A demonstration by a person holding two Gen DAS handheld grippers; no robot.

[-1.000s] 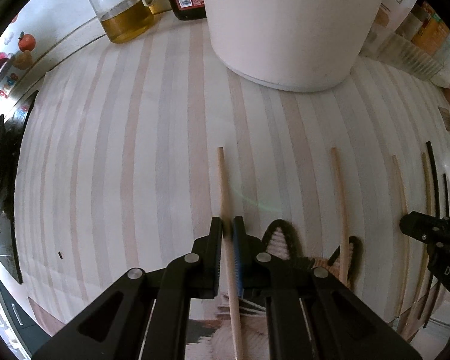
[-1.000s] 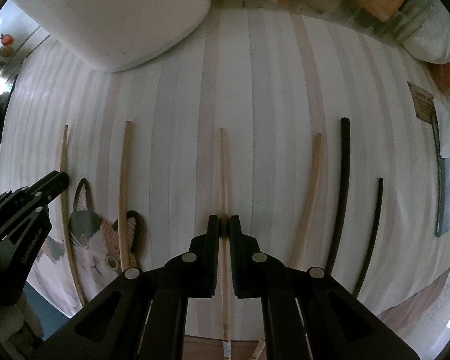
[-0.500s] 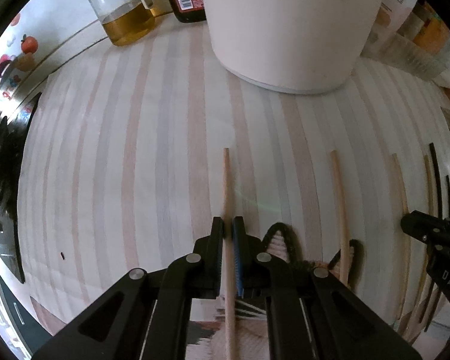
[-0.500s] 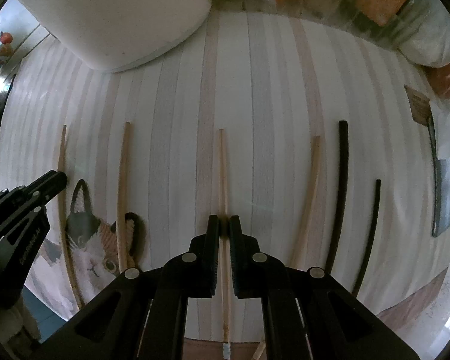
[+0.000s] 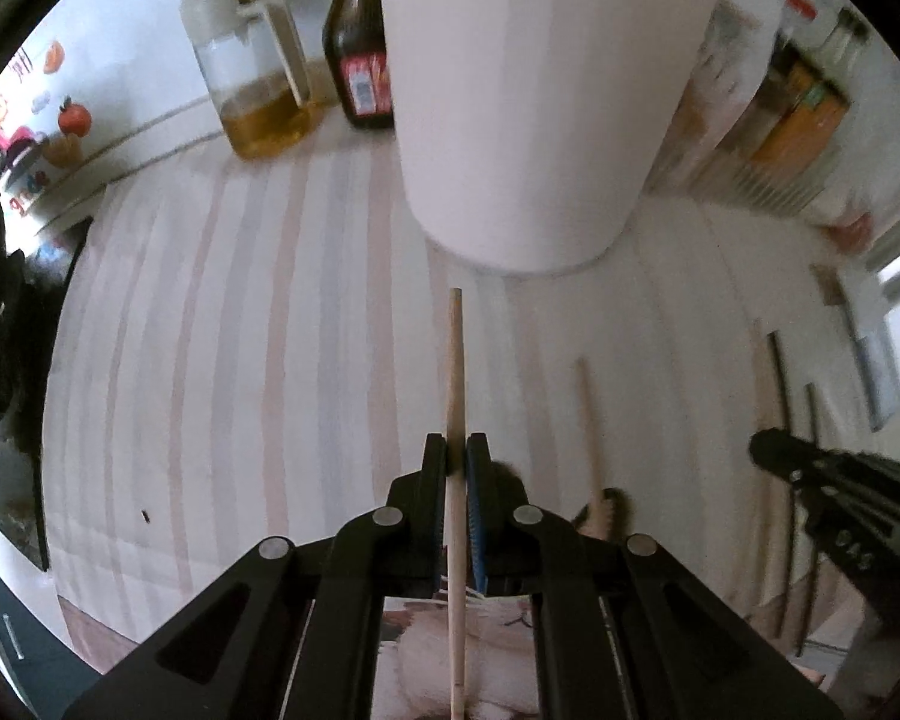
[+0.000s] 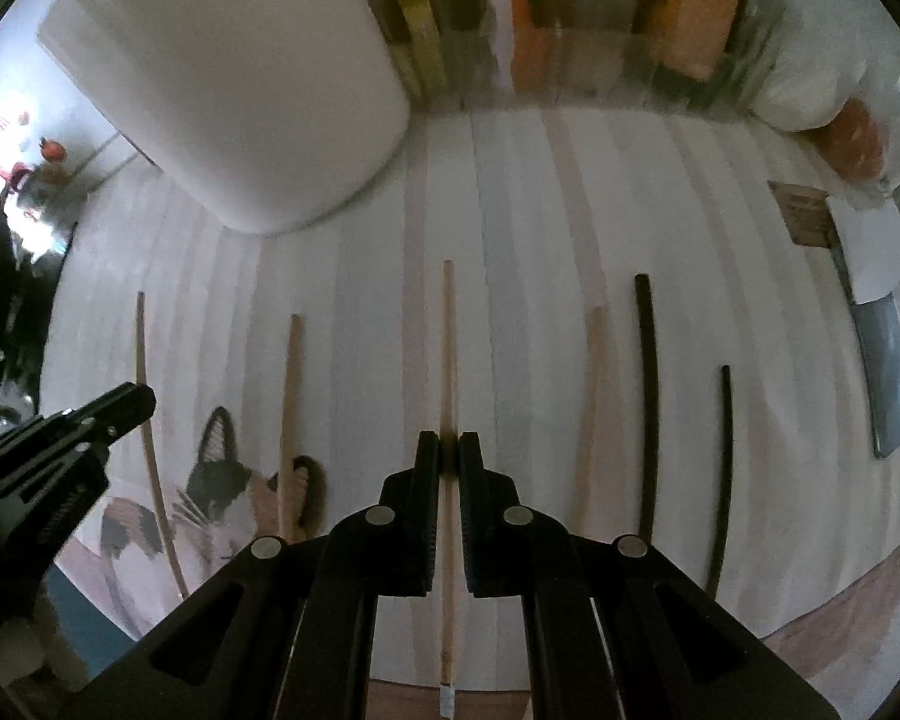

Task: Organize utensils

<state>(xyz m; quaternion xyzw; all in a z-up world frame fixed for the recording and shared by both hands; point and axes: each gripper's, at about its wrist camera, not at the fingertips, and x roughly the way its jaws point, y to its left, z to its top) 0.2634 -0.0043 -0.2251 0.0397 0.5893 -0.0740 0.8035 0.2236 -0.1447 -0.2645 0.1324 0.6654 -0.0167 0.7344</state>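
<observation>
Counter: striped mat (image 5: 222, 360), white tub (image 5: 540, 108) top centre.
Left gripper (image 5: 457, 461): clamped on a chopstick (image 5: 455, 372), centre frame.
Right gripper (image 6: 448, 457): clamped on another chopstick (image 6: 448, 348).
Tip: you'll want both level, tips clearing the tub's rim.

Pale wooden chopstick (image 5: 455, 360) — smooth, matt; striped cloth (image 5: 240, 360); glossy glass bottle (image 5: 357, 60).

Right gripper (image 6: 448, 456) — clamped on wooden chopstick (image 6: 447, 348)

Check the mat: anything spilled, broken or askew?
Nothing stands out. The loose chopsticks lie roughly parallel on the striped mat, and each gripper is shut on one wooden chopstick.
</observation>
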